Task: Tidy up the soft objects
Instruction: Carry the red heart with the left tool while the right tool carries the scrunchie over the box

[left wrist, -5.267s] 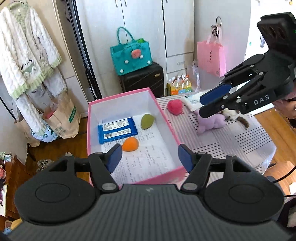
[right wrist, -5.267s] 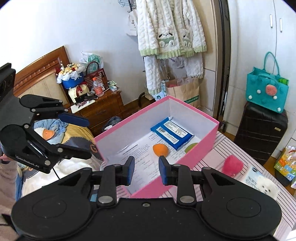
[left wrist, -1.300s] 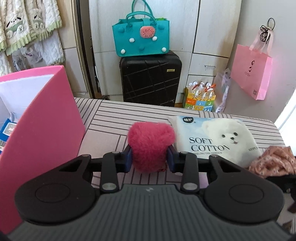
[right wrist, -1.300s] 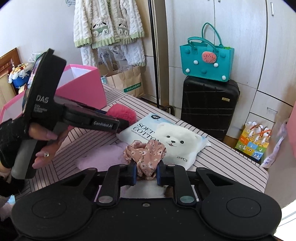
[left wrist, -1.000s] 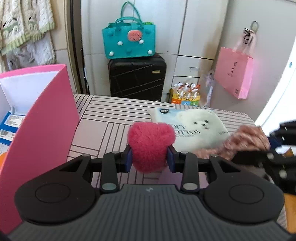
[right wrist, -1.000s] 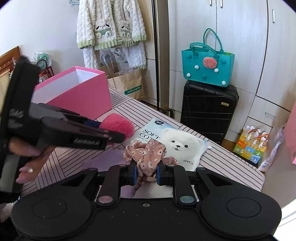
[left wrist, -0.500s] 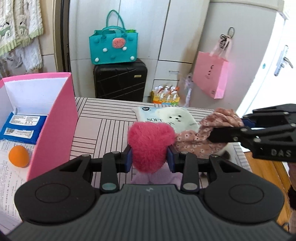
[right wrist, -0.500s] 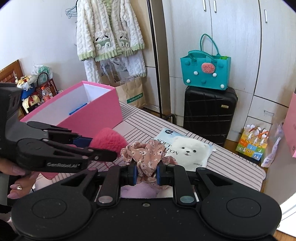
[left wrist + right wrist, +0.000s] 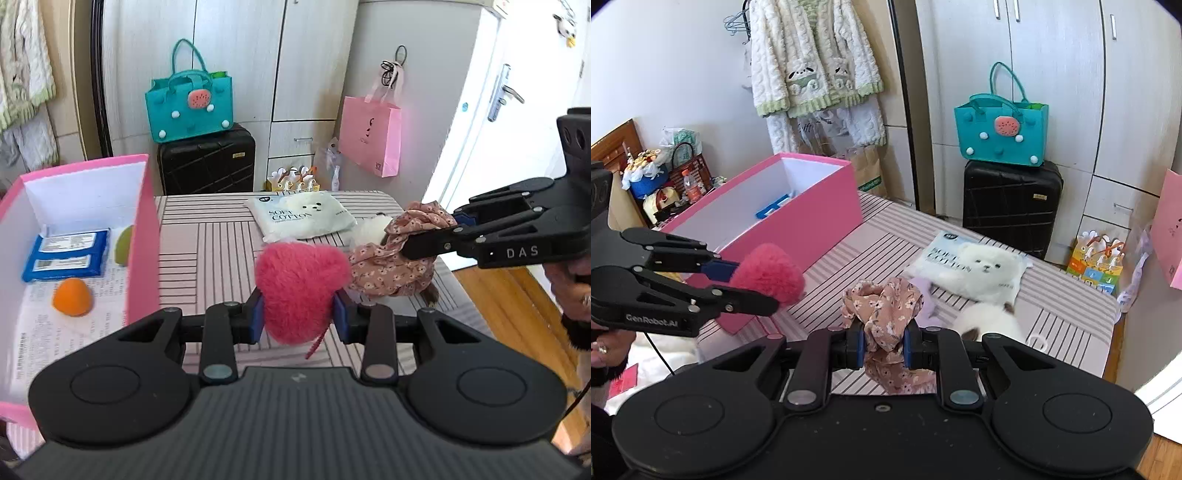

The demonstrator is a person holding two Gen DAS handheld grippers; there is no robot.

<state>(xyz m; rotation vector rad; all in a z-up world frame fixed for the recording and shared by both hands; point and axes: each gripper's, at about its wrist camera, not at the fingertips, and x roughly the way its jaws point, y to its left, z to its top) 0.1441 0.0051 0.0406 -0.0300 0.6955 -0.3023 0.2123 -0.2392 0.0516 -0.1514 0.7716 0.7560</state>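
Your left gripper (image 9: pixel 298 318) clamps the red fluffy heart (image 9: pixel 301 291), lifted above the striped table (image 9: pixel 207 236) beside the pink box (image 9: pixel 142 236). Your right gripper (image 9: pixel 884 345) pinches the floral scrunchie (image 9: pixel 886 314), also off the table, near the cotton pack (image 9: pixel 975 267).

Lifted off the striped table (image 9: pixel 207 240) since the first pictures: pink fluffy heart (image 9: pixel 301 291), now pinched in the left gripper (image 9: pixel 298 318) and held in the air, no longer beside the tissue pack (image 9: pixel 301 218). Likewise raised: floral scrunchie (image 9: pixel 882 317), clamped in the right gripper (image 9: pixel 884 349), up from the table near the pack's front edge. Both carried toward the pink box (image 9: pixel 142 236), more of its inside now in view, with the orange ball (image 9: pixel 72 301) and blue packet (image 9: pixel 64 254).
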